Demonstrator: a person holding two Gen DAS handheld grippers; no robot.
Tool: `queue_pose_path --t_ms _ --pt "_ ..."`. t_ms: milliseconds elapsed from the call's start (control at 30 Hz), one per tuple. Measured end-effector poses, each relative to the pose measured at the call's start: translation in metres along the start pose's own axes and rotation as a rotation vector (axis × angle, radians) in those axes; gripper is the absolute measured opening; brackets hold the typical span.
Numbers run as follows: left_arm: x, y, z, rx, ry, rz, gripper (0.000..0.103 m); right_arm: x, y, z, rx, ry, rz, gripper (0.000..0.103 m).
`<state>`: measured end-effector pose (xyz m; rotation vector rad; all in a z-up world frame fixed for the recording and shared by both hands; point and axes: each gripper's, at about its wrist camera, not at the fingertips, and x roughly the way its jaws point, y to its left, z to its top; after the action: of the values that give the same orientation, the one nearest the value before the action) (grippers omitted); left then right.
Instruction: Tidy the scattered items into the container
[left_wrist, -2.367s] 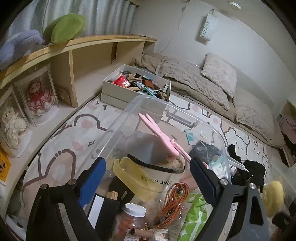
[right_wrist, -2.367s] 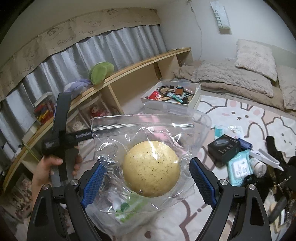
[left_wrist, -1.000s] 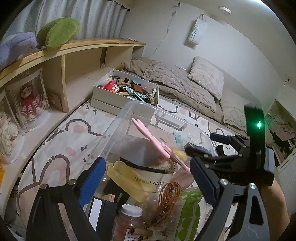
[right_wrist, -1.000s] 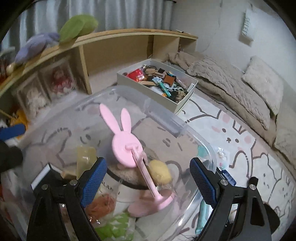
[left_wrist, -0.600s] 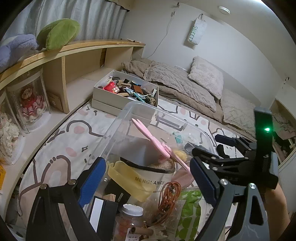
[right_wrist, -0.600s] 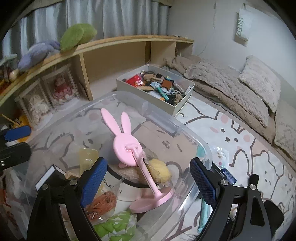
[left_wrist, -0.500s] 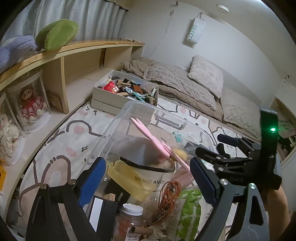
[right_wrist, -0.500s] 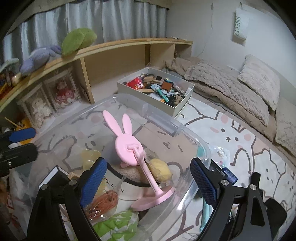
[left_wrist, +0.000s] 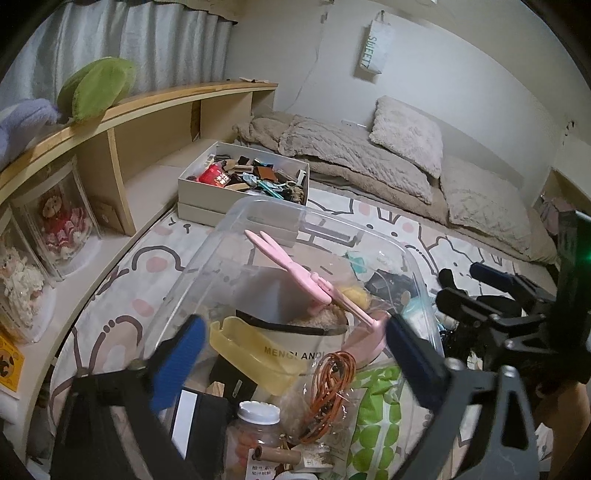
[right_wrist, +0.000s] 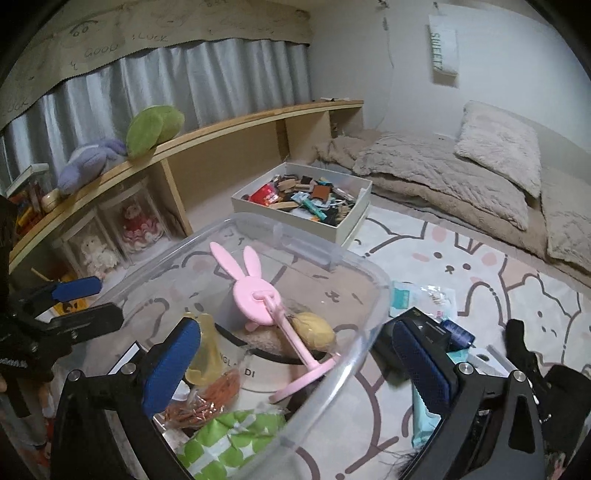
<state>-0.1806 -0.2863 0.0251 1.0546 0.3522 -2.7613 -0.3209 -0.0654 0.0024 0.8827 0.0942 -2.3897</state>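
A clear plastic container (left_wrist: 295, 210) on the rug holds a pink bunny stand (left_wrist: 295, 266), a bagged yellow ball (left_wrist: 354, 295), a yellow tray, an orange cord, a jar and a green-dotted packet. My left gripper (left_wrist: 295, 354) hovers over its near end, jaws opening, nothing pressed between them. My right gripper (right_wrist: 295, 354) hangs over the container (right_wrist: 258, 221) rim from the other side, jaws also opening and empty. The ball (right_wrist: 312, 328) lies beside the stand (right_wrist: 255, 295). Each gripper shows in the other's view: the right gripper (left_wrist: 480, 291), the left gripper (right_wrist: 70, 302).
On the rug right of the container lie a black box (right_wrist: 424, 325), a teal packet (right_wrist: 424, 417), a small sachet (right_wrist: 406, 295) and dark items (right_wrist: 524, 350). A white box (right_wrist: 351, 221) of odds and ends stands behind, by a wooden shelf (right_wrist: 221, 129). Bedding lines the far wall.
The bagged yellow ball left my right gripper and now lies in the container. The right gripper drew back and up towards the container's right side. Both jaws stand a little wider.
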Motion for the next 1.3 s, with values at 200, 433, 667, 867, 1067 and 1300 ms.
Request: queue_pose_path --t_ms 200,433,667,867,1067,1300 --pt "0.0 -0.014 -0.001 0.027 -0.006 0.006 0.103 -0.013 -0.013 -0.005 0.02 -0.017 -0.004 0.103" --pt "0.0 -0.033 -0.002 0.064 -0.004 0.006 0.103 -0.029 -0.021 -0.011 0.021 -0.032 -0.004 0.103" --pt "-0.005 -0.048 -0.001 0.073 -0.009 -0.01 0.103 -0.05 -0.028 -0.018 0.017 -0.06 -0.015 0.103" --pt "-0.018 -0.062 -0.001 0.07 -0.042 -0.024 0.103 -0.081 -0.034 -0.023 0.003 -0.117 -0.031 0.103" --pt "-0.031 -0.079 -0.002 0.084 -0.072 -0.035 0.103 -0.111 -0.04 -0.032 -0.015 -0.156 -0.051 0.103" --pt "-0.037 -0.102 -0.009 0.124 -0.092 -0.046 0.103 -0.148 -0.055 -0.049 -0.015 -0.199 -0.076 0.103"
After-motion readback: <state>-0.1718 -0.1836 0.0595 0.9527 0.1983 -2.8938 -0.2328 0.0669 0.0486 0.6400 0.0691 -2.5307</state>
